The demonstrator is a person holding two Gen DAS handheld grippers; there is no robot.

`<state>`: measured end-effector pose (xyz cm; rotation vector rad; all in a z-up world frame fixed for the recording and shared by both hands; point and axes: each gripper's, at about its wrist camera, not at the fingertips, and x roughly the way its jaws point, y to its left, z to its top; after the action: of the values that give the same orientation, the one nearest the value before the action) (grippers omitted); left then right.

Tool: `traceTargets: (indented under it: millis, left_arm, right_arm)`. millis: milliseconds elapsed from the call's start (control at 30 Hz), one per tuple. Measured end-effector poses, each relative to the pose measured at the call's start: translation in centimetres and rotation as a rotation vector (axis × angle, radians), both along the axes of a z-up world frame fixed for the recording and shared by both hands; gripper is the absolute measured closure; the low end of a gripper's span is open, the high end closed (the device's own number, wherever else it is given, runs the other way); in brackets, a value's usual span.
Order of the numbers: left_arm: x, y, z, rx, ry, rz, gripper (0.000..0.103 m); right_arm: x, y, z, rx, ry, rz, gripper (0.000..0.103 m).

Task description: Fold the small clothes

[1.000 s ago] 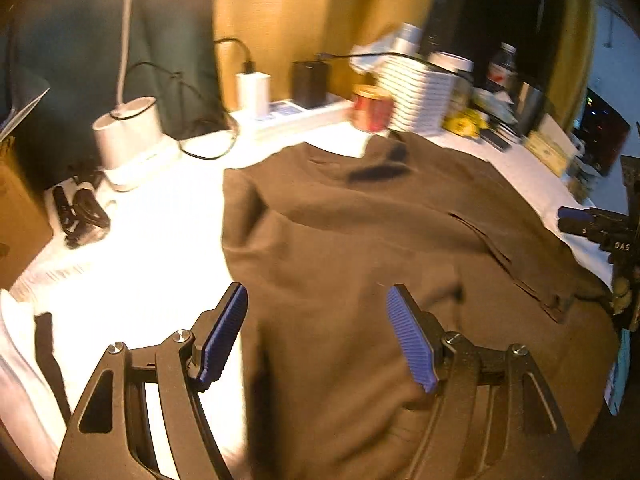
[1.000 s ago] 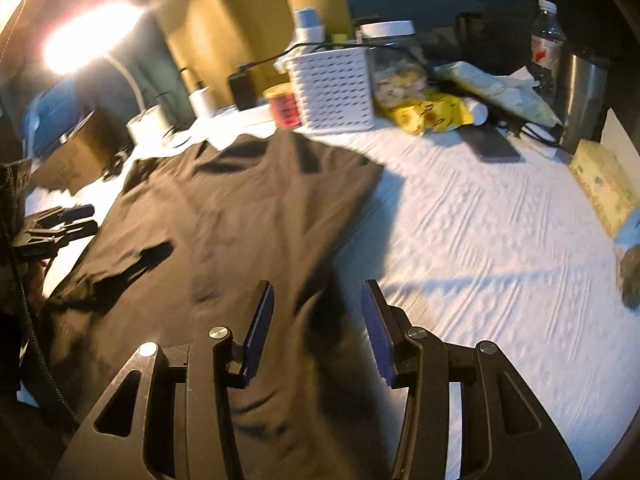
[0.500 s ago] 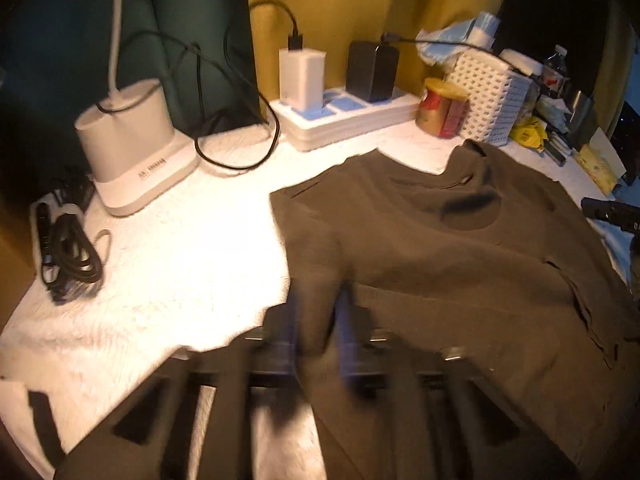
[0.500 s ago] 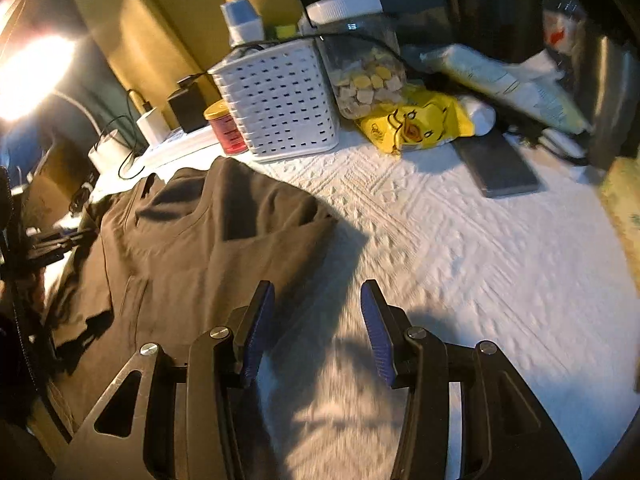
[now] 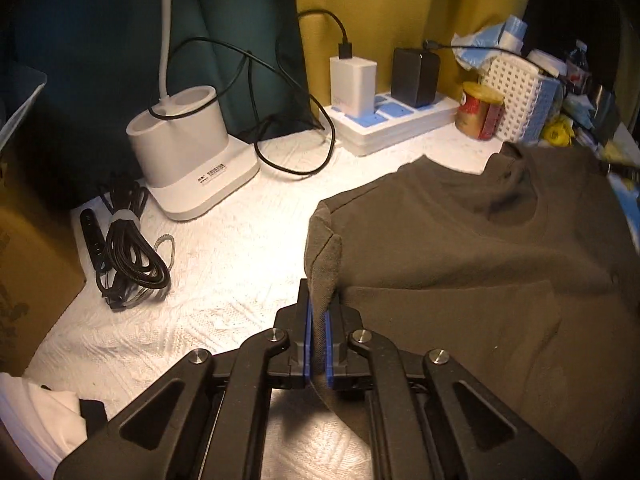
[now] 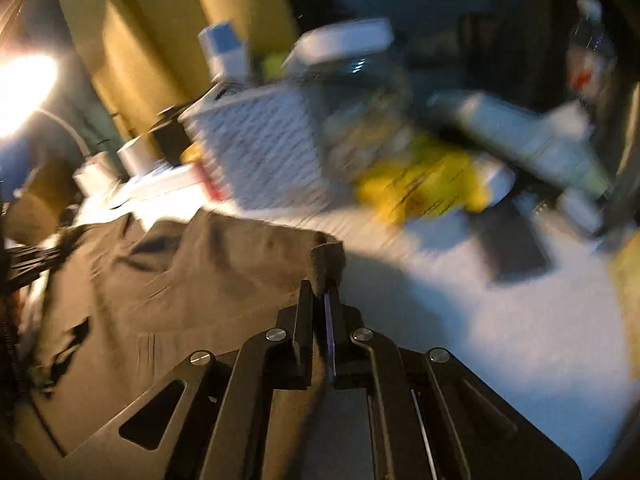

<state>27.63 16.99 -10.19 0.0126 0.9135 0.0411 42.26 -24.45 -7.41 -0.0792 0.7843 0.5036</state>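
A dark brown shirt lies spread on the white textured cloth, collar toward the far side. My left gripper is shut on the shirt's left shoulder edge, and a fold of fabric stands up between its blue pads. In the blurred right wrist view the same brown shirt lies to the left. My right gripper is shut on the shirt's right shoulder corner, which pokes up above the fingertips.
A white lamp base, a coiled black cable and a white power strip with chargers line the far left. A red can, a white basket, a yellow packet and a bottle crowd the back.
Both grippers moved up to the shirt's shoulders and closed on the fabric. The left one was wide open a second ago; the right one stood open until half a second ago.
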Motion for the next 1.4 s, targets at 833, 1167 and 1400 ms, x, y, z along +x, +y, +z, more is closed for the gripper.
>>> traceTargets:
  millis: [833,1167,1400]
  left_arm:
    - [-4.9,-3.0,1.7,-0.012,-0.023,0.034,0.036]
    - [-9.2,-5.5,1.4,-0.048,-0.002,0.003,0.036]
    - [-11.4,-7.7,0.6,-0.038,0.057,-0.052,0.036]
  right_arm:
    - [-6.0,0.7,0.2,-0.231,-0.123,0.014,0.051]
    - [-13.7,1.1,-0.6,-0.310,-0.101,0.083,0.046]
    - [-17.0,2.0,-2.2,-0.384,-0.098,0.123,0.045]
